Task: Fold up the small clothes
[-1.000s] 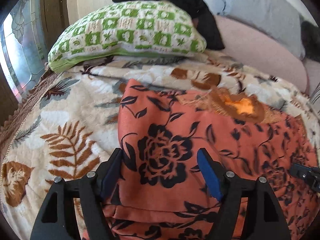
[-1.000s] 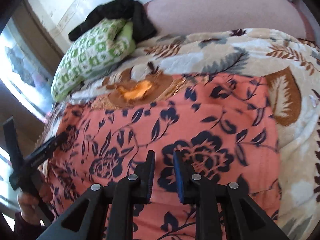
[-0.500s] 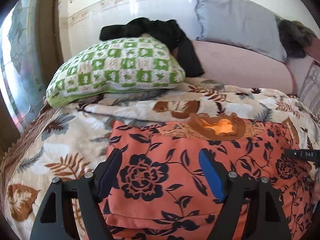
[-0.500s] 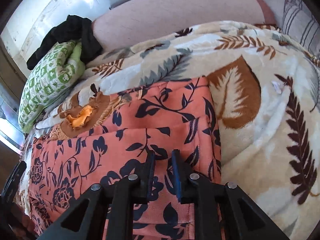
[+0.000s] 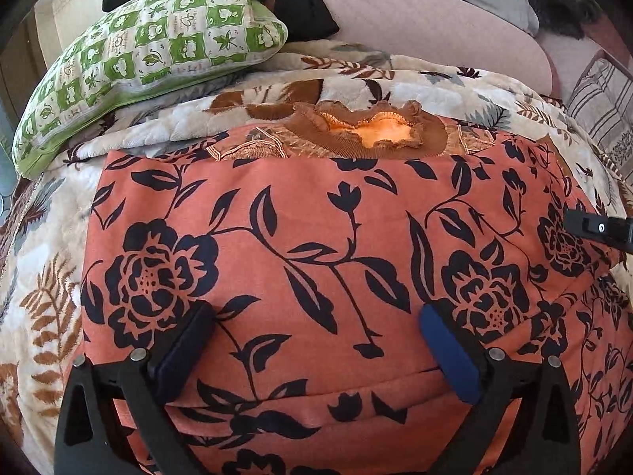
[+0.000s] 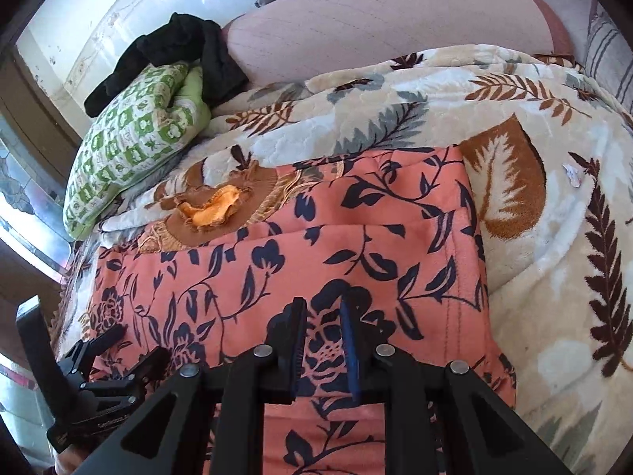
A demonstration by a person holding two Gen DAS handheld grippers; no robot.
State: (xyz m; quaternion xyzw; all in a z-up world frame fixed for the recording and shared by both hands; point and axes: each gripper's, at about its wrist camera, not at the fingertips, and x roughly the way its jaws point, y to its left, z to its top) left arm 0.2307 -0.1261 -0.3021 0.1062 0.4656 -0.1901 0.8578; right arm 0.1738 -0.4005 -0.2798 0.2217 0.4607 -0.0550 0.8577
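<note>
Coral-orange fabric printed with dark navy flowers and leaves, a small garment point(image 5: 316, 237), fills the middle and lower part of both wrist views. It lies folded on a cream plush blanket with brown and grey leaf patterns point(image 6: 514, 126), one layer doubled over another, so that a fold edge runs across the bottom of the left wrist view. At its far end, in the upper middle of that view, a ruffled brown neckline with a bright orange lining point(image 5: 379, 130) shows.

The left gripper point(image 5: 316, 332) sits low in its frame with its black and blue pads far apart and its jaws opening; the cloth lies flat beneath and between them, gripped by neither pad. The right gripper point(image 6: 323, 340), at the bottom centre of its own view, has its jaws drawn close with only a narrow slot between; whether they pinch any cloth I cannot tell.

In the upper left of both frames a green-and-white checked pillow point(image 5: 150, 51) rests on the blanket, with a black garment point(image 6: 178, 51) draped over its top. A pale pink cushion point(image 6: 395, 19) lies behind.
</note>
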